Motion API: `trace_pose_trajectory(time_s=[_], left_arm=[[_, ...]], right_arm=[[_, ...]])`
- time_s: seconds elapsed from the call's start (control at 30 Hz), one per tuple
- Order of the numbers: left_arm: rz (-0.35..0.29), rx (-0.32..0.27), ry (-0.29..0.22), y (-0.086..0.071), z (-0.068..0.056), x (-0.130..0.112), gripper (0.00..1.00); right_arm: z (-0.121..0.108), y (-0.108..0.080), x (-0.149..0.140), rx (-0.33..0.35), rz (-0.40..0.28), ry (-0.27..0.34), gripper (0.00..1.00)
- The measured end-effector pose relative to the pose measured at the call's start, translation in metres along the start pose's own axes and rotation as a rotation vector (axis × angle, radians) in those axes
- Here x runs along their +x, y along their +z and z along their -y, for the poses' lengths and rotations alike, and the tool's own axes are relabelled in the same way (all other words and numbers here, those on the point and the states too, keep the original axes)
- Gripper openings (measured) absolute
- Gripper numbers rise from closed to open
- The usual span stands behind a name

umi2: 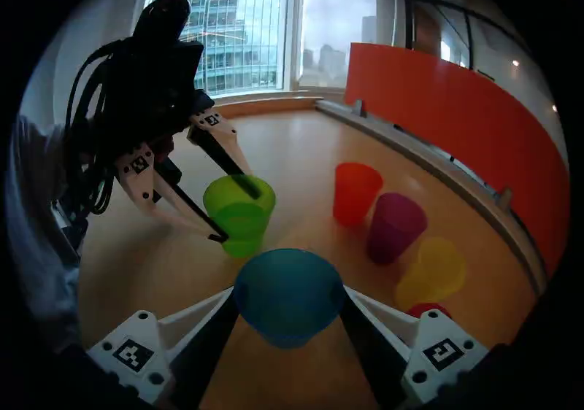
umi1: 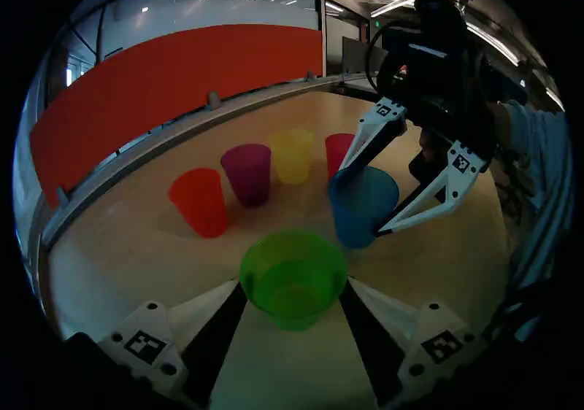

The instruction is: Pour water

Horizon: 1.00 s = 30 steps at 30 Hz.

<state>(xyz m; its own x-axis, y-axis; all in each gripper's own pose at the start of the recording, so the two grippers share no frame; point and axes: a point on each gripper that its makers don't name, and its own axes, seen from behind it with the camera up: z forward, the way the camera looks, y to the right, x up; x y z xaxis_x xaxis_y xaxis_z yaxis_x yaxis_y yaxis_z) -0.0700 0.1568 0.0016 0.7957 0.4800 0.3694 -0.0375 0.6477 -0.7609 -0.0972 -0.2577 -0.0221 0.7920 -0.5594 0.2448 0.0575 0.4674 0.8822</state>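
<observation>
The red cup stands half hidden behind the blue cup and a finger of the right claw. In the right gripper view just a sliver of its rim shows past that claw's own finger. There the blue cup looms close and soft, so whether it is full or empty cannot be told. The yellow cup smears toward the edge. The person's sleeve is cut off at the side of the left gripper view.

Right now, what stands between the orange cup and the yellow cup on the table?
The purple cup stands between the orange cup and the yellow cup, all in one row. The left gripper view shows this plainly.
</observation>
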Motion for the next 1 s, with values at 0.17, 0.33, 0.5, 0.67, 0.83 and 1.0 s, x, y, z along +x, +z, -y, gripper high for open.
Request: trace_pose_trajectory(time_s=[0.17, 0.33, 0.5, 0.67, 0.83, 1.0], left_arm=[[0.002, -0.004, -0.01, 0.002, -0.003, -0.005, 0.85], [0.004, -0.006, -0.024, 0.003, -0.003, -0.011, 0.85], [0.0, -0.006, -0.037, 0.003, -0.003, -0.013, 0.85], [-0.001, -0.007, -0.04, 0.002, -0.002, -0.016, 0.85], [0.0, -0.005, -0.028, 0.001, -0.004, -0.018, 0.85], [0.005, -0.006, -0.037, 0.0, -0.005, -0.017, 0.86]], right_arm=[[0.001, 0.001, -0.004, -0.002, 0.008, -0.004, 0.93], [0.001, 0.003, -0.007, -0.005, 0.012, 0.002, 0.93], [0.001, 0.003, -0.01, -0.007, 0.013, 0.009, 0.93], [0.002, 0.003, -0.012, -0.008, 0.012, 0.016, 0.93], [0.001, 0.002, -0.017, -0.015, 0.018, 0.022, 0.93], [0.0, 0.0, -0.017, -0.022, 0.019, 0.023, 0.98]])
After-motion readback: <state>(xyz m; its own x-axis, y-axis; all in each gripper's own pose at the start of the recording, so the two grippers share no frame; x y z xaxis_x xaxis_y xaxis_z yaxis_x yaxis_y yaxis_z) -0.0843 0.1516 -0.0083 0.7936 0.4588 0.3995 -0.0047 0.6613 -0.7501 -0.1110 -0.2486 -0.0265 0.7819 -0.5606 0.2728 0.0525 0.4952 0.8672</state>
